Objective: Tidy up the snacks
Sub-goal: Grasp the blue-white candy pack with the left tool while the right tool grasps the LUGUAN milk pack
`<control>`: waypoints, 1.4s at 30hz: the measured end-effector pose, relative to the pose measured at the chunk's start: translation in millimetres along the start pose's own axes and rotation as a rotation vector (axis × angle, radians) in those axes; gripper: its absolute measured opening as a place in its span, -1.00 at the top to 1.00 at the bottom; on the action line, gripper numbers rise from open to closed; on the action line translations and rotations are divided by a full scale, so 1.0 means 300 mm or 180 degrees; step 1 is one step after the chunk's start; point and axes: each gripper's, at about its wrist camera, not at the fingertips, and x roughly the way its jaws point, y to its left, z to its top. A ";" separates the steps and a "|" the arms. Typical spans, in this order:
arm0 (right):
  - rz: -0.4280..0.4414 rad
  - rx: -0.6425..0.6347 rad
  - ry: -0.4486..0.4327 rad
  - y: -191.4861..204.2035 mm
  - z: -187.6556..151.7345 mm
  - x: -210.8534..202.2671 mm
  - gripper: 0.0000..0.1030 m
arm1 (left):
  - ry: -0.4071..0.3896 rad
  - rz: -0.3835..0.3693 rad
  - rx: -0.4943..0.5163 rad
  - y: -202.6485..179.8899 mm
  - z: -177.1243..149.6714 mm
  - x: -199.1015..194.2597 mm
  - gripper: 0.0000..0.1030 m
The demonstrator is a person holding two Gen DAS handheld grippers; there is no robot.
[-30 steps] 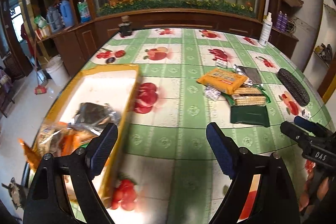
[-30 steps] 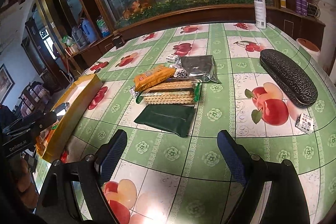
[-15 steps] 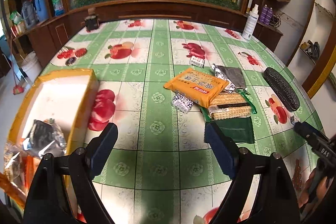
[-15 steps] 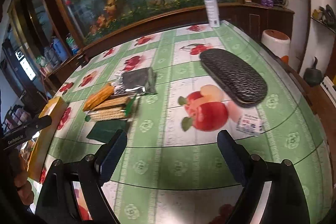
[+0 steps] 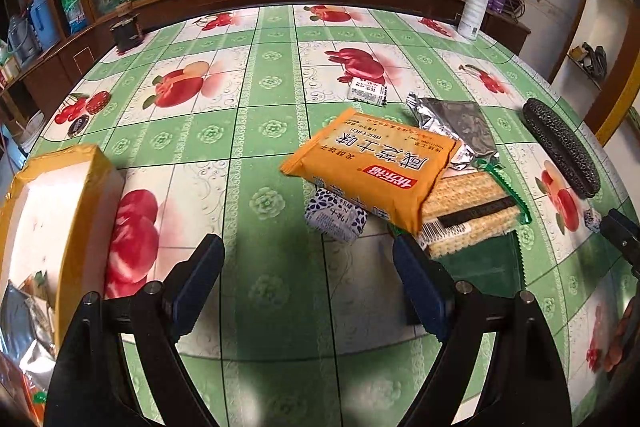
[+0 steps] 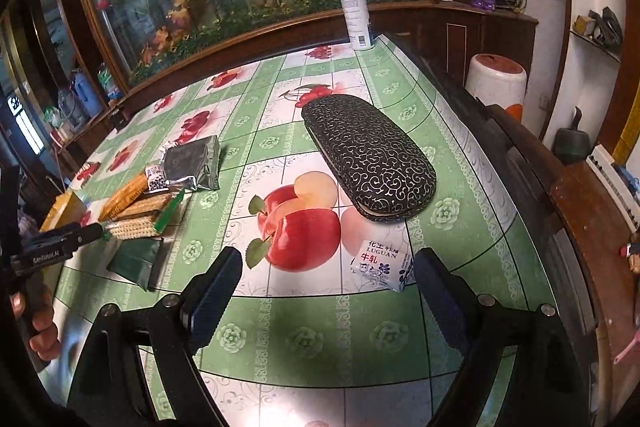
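My left gripper [image 5: 308,259] is open and empty, just short of a small blue-and-white candy [image 5: 335,218]. Behind it lie an orange biscuit pack [image 5: 372,165], a cracker pack [image 5: 466,211], a dark green packet [image 5: 486,263], a silver foil bag [image 5: 460,125] and a small white candy [image 5: 367,93]. The yellow box [image 5: 86,179] at the left holds several snack bags. My right gripper [image 6: 328,275] is open and empty, low over the cloth, with a white nougat candy [image 6: 382,263] just inside its right finger. The snack pile [image 6: 140,203] lies far left in the right wrist view.
A black patterned glasses case [image 6: 368,157] lies ahead of the right gripper, also visible in the left wrist view [image 5: 560,151]. A white spray bottle [image 6: 354,11] stands at the table's far edge. The table edge [image 6: 500,195] runs close on the right. A small dark object [image 5: 127,34] sits far left.
My left gripper swung right from the yellow box to the snack pile. My right gripper swung right from the pile to the small white candy by the glasses case. Both stayed open.
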 end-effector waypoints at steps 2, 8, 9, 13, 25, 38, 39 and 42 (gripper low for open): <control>-0.0024 -0.0086 0.0044 0.011 0.003 0.020 -0.74 | 0.0022 -0.0006 -0.0002 0.000 0.007 0.022 -0.68; -0.0036 -0.0171 0.0159 0.014 0.003 0.064 -0.71 | 0.0095 -0.0029 0.0020 -0.004 0.023 0.076 -0.68; -0.0035 -0.0176 0.0163 0.014 0.004 0.068 -0.70 | 0.0083 -0.0031 0.0031 -0.006 0.028 0.077 -0.68; -0.0080 -0.0199 0.0203 0.012 0.014 0.083 -0.60 | 0.0096 -0.0042 0.0075 -0.019 0.040 0.090 -0.68; -0.0203 -0.0129 0.0249 -0.020 -0.006 0.063 0.31 | -0.0062 -0.0187 0.0113 -0.007 0.026 0.059 0.36; 0.0213 0.0033 0.0092 0.026 -0.047 -0.026 0.31 | -0.0091 -0.0380 -0.0087 0.057 -0.069 -0.052 0.37; 0.0235 0.0025 0.0089 0.036 -0.052 -0.032 0.31 | -0.0113 -0.0384 -0.0107 0.063 -0.076 -0.069 0.37; 0.0314 -0.0020 0.0092 0.080 -0.070 -0.046 0.31 | -0.0179 -0.0336 -0.0154 0.074 -0.099 -0.130 0.37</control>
